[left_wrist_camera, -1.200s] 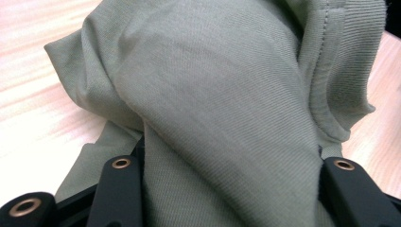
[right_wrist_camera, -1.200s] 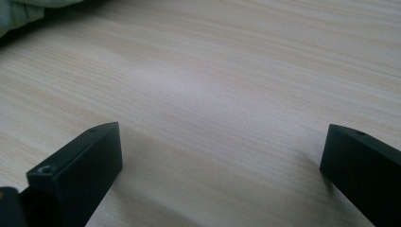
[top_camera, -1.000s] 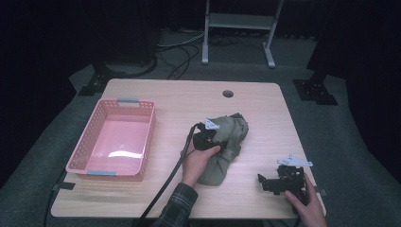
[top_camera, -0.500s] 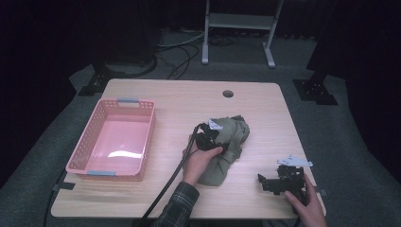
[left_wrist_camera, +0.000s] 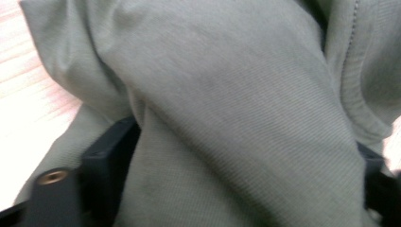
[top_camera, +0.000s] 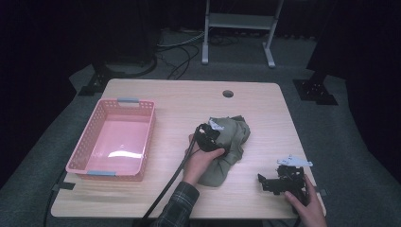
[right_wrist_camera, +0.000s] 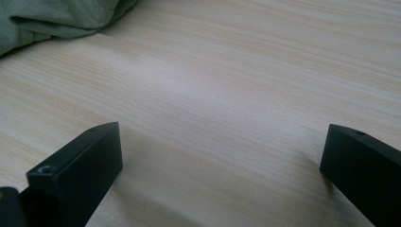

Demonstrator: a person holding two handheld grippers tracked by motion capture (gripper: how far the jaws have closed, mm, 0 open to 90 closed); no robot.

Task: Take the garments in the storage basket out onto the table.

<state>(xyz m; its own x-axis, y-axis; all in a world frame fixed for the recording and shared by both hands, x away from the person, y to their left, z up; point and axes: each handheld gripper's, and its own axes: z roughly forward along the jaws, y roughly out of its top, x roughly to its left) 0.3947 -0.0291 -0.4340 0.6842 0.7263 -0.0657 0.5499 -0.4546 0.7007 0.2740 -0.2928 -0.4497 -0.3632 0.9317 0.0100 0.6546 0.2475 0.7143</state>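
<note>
Left gripper [top_camera: 213, 137] sits down on the crumpled olive-green cloth [top_camera: 226, 149], its jaws spread and just opened wider; in the left gripper view a thick fold of that cloth [left_wrist_camera: 227, 118] lies between the two black jaws and drapes over them, the pads no longer pinching it. The left hand [top_camera: 201, 158] wraps the gripper body from the near side, a cable trailing back toward the table's near edge. The cloth bunches around and beyond the jaws, lying on the wooden table [top_camera: 179, 101]. Away to the left gripper's left stands a pink basket [top_camera: 85, 151], well apart from the cloth. Right gripper [top_camera: 272, 182] rests near the table's near right corner, jaws wide apart over bare wood, a corner of the cloth [right_wrist_camera: 52, 19] well ahead of it.
</note>
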